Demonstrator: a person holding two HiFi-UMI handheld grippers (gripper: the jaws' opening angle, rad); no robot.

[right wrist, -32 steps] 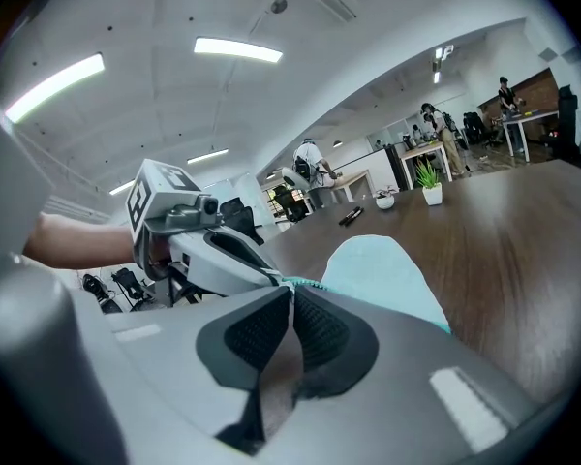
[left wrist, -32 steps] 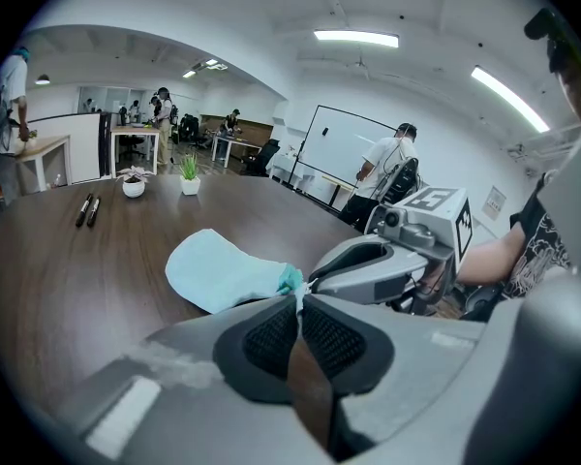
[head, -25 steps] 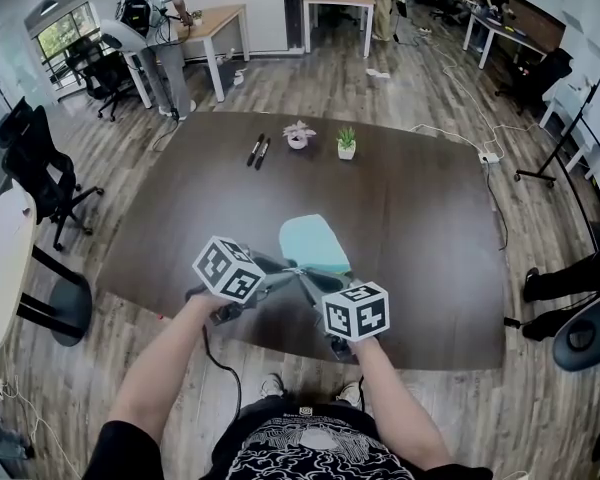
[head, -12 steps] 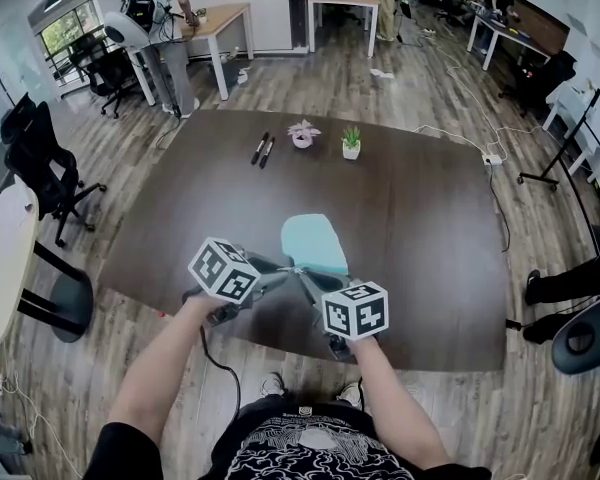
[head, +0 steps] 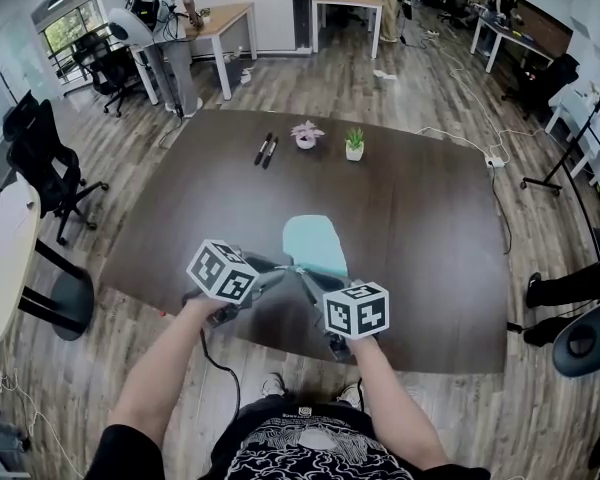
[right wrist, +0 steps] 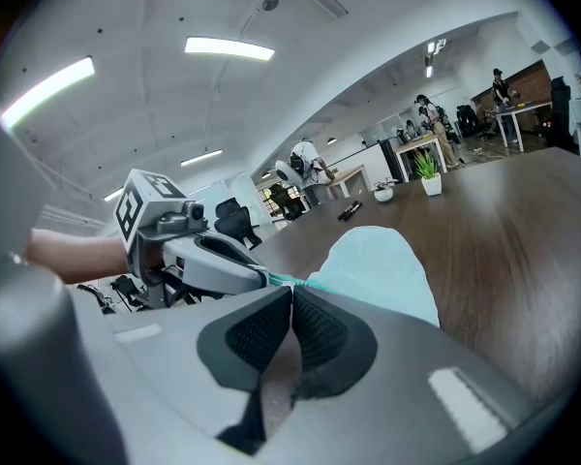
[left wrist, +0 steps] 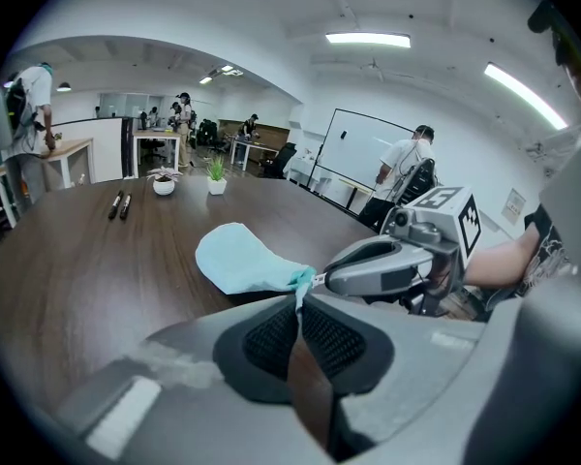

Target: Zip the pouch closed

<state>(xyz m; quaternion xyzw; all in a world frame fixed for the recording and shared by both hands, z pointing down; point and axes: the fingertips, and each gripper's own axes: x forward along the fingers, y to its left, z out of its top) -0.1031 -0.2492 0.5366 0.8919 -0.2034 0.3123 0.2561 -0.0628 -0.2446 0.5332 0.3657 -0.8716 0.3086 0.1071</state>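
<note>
Your left gripper (left wrist: 298, 308) and right gripper (right wrist: 290, 303) are both pinched shut on the near end of the light teal fabric pouch (head: 313, 243), by the dark brown wooden table's (head: 430, 228) near edge. Holds this slim could slip under a sharp tug, or the tug could drag the limp pouch off that edge.

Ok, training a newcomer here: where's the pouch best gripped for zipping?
Probably the pouch by its narrow near end, coming low from the person's side: it lies tapering that way, and the left gripper and right gripper are both shut there.
</note>
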